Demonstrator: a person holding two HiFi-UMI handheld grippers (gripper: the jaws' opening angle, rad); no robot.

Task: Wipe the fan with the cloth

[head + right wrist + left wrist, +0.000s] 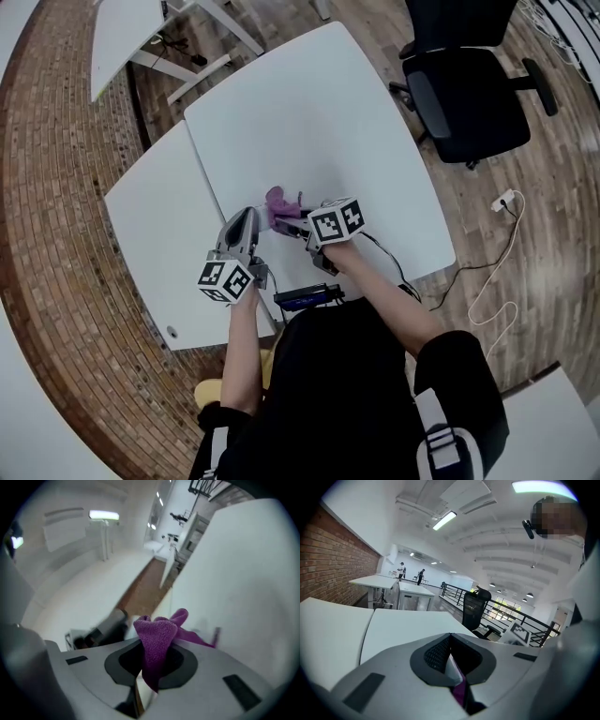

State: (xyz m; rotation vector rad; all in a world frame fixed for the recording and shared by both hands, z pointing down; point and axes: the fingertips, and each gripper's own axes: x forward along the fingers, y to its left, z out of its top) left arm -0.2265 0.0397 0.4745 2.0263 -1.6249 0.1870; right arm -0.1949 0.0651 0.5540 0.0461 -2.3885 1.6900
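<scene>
At the centre of the head view, over the white table (309, 112), the right gripper (291, 223) pinches the purple cloth (278, 203), which looks soft, light and floppy and is best held by a bunched fold, while the left gripper (246, 217) sits pressed together beside it, with no fan I can make out.

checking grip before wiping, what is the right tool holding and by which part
The cloth, pinched by a bunched fold in the right tool's jaws.
</scene>
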